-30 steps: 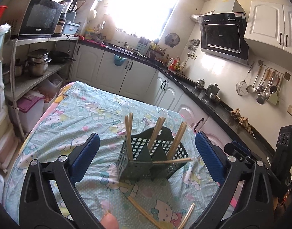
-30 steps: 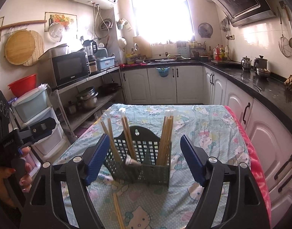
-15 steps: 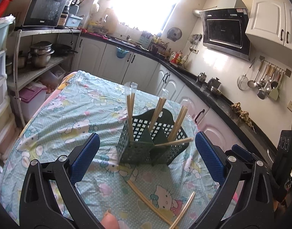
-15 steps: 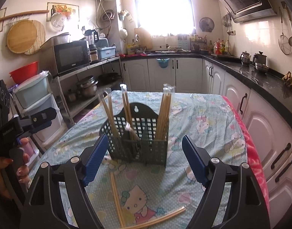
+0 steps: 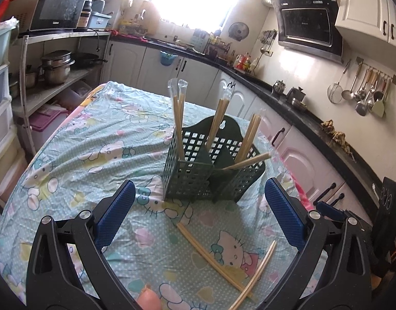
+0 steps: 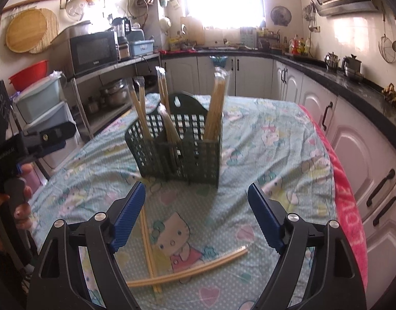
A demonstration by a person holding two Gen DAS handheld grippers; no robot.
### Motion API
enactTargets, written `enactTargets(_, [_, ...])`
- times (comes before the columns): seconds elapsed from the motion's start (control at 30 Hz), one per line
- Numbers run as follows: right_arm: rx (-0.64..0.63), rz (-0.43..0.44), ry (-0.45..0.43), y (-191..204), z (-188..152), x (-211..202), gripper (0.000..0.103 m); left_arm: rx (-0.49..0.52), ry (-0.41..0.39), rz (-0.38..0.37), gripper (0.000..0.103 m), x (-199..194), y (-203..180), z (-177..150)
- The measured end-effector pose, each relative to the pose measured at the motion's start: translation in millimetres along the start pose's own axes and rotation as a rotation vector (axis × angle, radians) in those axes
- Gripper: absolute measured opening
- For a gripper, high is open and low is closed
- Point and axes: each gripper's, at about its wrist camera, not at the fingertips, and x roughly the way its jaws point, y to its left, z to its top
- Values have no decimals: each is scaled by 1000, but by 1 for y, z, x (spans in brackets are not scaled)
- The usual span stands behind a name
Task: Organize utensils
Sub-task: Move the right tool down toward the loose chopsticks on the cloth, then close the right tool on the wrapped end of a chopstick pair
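Between-picks step, judged: both claws are held apart and empty above the near edge of the tabletop [image 5: 76,139], left claw [image 5: 200,213] and right claw [image 6: 196,214]. The green slotted caddy [image 5: 198,178] is seen standing mid-tabletop, several wrapped chopstick pairs upright or leaning in its compartments, one lying nearly flat across the right rim. Two loose chopstick pairs [image 6: 187,271] are left crossed on the cloth near the front edge, just ahead of the claws. The next move likely calls for a low approach, jaws closed across one thin pair, then a lift into a compartment. The tabletop is covered by a rumpled cartoon-cat cloth; shelving with a microwave [image 6: 93,51] is seen left, window behind, dark counter right.
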Motion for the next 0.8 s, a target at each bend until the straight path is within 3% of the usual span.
enactTargets(0.37, [38, -25, 96, -15, -32, 17, 79, 19, 92, 20, 92, 28, -2, -22])
enactTargets(0.8, [125, -7, 249, -34, -61, 45, 79, -25, 304, -11, 92, 80, 6, -64])
